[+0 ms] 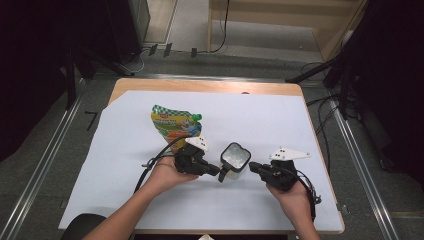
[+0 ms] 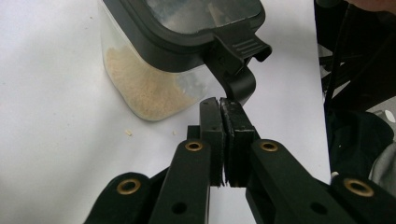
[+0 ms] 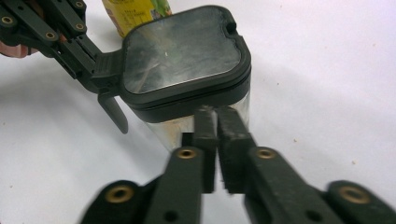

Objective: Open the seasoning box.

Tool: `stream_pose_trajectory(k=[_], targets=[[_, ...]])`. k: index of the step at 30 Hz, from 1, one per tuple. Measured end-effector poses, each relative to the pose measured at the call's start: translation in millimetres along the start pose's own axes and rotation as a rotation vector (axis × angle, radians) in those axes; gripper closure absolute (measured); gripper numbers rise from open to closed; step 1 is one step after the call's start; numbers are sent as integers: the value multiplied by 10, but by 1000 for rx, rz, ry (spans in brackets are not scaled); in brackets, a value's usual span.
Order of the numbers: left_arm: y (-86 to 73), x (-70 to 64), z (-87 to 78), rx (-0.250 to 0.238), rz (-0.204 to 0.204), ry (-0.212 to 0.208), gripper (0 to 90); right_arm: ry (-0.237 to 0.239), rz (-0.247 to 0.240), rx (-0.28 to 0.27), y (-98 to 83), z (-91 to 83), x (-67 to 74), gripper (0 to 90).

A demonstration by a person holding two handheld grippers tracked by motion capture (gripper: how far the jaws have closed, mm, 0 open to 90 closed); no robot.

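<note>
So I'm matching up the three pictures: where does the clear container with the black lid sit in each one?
High view: container at centre, between the two tongs.
Left gripper view: container upper left, above the shut jaws.
Right gripper view: container upper centre, past the shut jaws.
Shared landmark: the lid's black latch, on the side facing the left tongs.

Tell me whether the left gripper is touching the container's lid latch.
Cannot tell. In the left gripper view the shut left gripper tips sit right under the black latch of the container, with no plain gap or contact.
</note>
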State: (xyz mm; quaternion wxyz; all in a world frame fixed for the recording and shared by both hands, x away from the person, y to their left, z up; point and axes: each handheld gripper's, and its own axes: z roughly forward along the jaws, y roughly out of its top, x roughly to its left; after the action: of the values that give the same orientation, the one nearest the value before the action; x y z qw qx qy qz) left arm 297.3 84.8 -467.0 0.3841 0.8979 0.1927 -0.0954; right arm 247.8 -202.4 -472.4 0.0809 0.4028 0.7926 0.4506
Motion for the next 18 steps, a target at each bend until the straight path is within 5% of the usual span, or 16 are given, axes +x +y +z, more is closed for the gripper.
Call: stream_pose_trajectory(k=[18], targets=[[17, -84, 83, -25, 28, 13, 900, -19, -18, 22, 8, 88, 16, 900]])
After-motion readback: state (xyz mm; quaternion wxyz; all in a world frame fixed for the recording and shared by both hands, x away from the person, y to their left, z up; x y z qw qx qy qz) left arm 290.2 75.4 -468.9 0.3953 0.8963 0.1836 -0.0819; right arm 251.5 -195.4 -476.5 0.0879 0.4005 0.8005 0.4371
